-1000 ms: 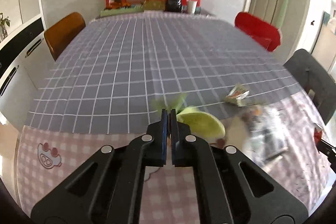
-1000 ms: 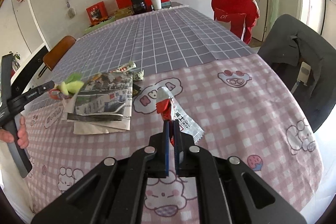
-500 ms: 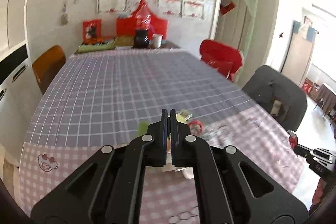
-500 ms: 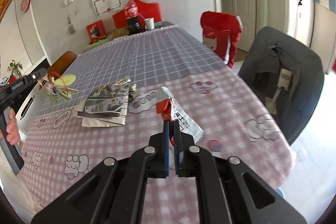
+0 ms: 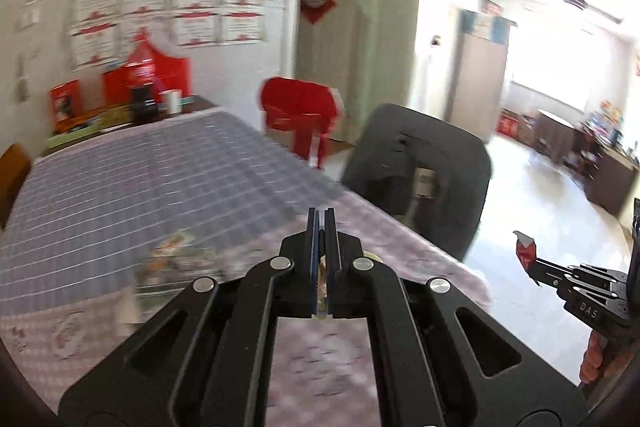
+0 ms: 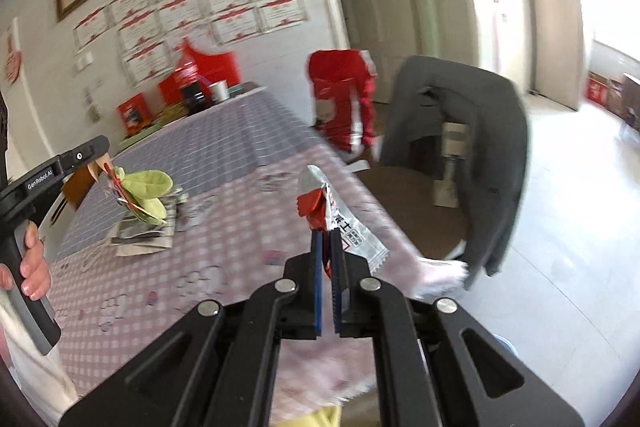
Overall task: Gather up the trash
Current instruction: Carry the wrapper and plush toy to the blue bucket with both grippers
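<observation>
My left gripper point(image 5: 321, 217) is shut on a crumpled green and red wrapper bundle point(image 6: 142, 189), which shows clearly in the right wrist view, lifted above the table point(image 6: 224, 147); in the left wrist view only a sliver shows between the pads. My right gripper point(image 6: 328, 233) is shut on a silver and red snack wrapper point(image 6: 340, 215) and holds it in the air past the table's near corner. It also shows at the right of the left wrist view point(image 5: 525, 251). A folded newspaper point(image 6: 148, 231) lies on the pink checked cloth.
A dark grey chair point(image 6: 460, 147) with a jacket stands beside the table on the right. A red chair point(image 6: 344, 99) is farther back. A cola bottle, a cup and red boxes point(image 5: 144, 87) stand at the table's far end. Open tiled floor point(image 5: 540, 195) lies to the right.
Both grippers have lifted and swung to the right, away from the table, each still holding its trash. The views now face the chairs and the doorway.
</observation>
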A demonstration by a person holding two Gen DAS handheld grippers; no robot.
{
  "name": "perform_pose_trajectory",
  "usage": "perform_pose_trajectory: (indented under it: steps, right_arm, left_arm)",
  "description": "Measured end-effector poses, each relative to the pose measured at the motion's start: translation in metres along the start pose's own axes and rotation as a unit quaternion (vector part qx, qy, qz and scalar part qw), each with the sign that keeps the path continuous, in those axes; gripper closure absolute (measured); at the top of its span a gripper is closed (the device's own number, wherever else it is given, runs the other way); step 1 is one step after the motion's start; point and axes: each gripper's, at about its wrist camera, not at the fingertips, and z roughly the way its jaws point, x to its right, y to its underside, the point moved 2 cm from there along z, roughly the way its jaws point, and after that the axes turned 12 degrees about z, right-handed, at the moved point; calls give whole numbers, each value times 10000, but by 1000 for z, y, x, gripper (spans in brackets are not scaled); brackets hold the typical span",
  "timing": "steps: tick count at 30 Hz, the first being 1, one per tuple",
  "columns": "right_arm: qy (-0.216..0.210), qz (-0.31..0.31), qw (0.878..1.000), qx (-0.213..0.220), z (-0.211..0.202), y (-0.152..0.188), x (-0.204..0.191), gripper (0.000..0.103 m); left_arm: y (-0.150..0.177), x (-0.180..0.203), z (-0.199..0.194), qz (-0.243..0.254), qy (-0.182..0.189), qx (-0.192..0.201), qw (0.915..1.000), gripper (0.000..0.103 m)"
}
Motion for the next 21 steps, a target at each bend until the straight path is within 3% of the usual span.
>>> perform_pose_trajectory:
  steps: [5,10,16,21]
  right_arm:
    - [492,425,9979,54,-13,1,63,99]
    - [926,862,9919,114,-31,9,122,99]
    - [1378,1385,9806,131,-51,26,185,99]
    - [1736,1820,9678,-16,-54,45,229,99]
  left_arm:
    - [-6,77,24,320,735,-8,9968,100]
    - [-2,158,45,849,1404,-147,9863,100]
    - [5,252,70,1469,2172,-262,9647,100]
    - [18,307,93,1834,2628,-455,9462,100]
